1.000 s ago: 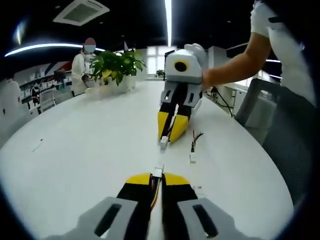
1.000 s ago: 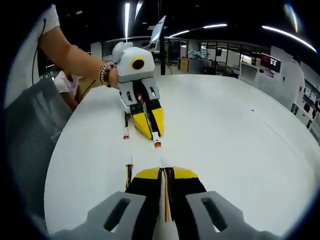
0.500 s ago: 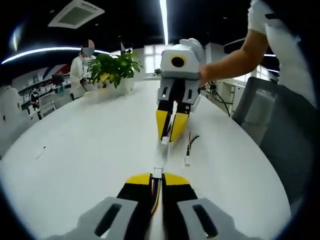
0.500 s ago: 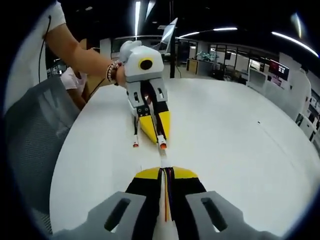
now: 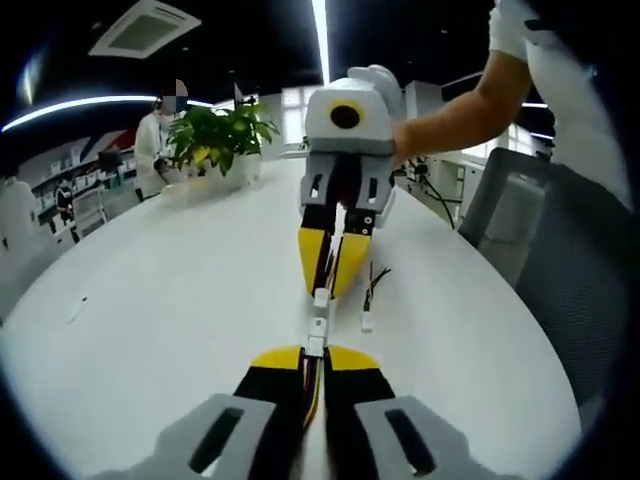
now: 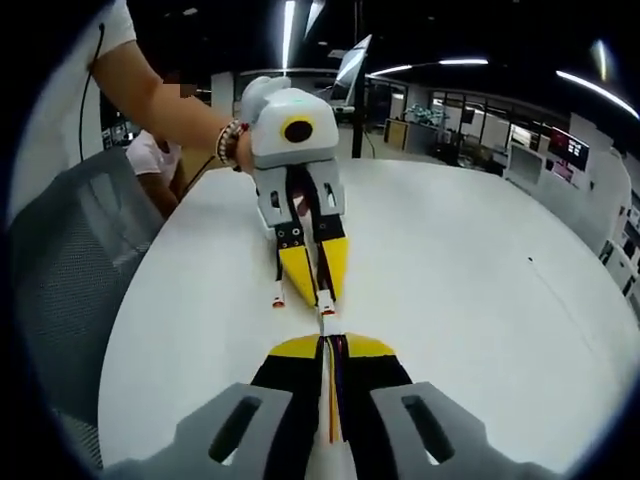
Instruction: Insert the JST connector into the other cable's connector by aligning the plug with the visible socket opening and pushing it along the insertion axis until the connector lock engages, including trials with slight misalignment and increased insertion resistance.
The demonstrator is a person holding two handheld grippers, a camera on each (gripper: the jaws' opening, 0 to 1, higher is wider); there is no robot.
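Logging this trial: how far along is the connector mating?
Done: both tongs, left and right, are shut on their cables, the white connectors nose to nose over the table. In hand: closing the last gap. Left: pushing home; whether they already touch is unclear.

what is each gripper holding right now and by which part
Each holds a thin wired cable, pinched just behind its small white connector, which pokes out past the fingers: left gripper holds one connector, right gripper the other.
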